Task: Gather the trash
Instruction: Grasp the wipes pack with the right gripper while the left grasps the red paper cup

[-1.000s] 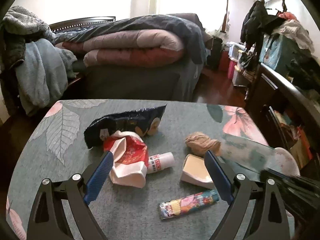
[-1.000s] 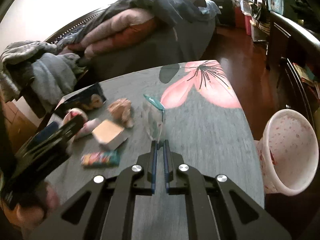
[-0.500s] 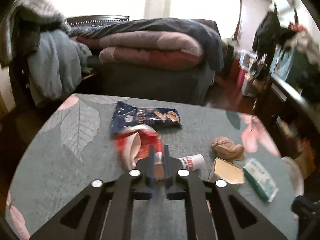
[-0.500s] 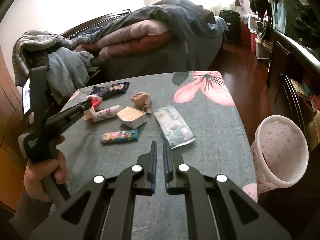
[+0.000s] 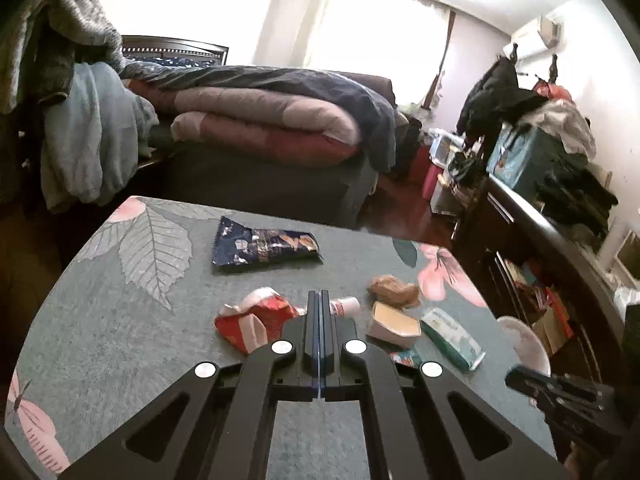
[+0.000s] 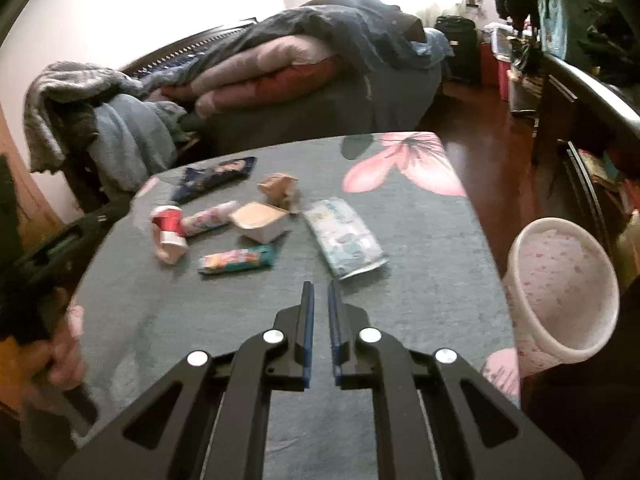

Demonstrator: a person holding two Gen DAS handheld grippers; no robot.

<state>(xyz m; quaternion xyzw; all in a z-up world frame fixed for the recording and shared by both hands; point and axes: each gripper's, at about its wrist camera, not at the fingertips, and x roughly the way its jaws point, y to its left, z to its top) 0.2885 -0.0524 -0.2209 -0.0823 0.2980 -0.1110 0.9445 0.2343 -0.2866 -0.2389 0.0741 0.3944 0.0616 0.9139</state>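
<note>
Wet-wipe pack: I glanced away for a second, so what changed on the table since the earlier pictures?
The wet-wipe pack, earlier at the tips of the right gripper, now lies on the table beside the tub. Its jaws have just been opening, empty. The left gripper closed on nothing. The bin stayed put.

We can read no text: the print on the dark snack bag [image 5: 264, 245] and wipes pack [image 6: 346, 237] is too blurred.
</note>
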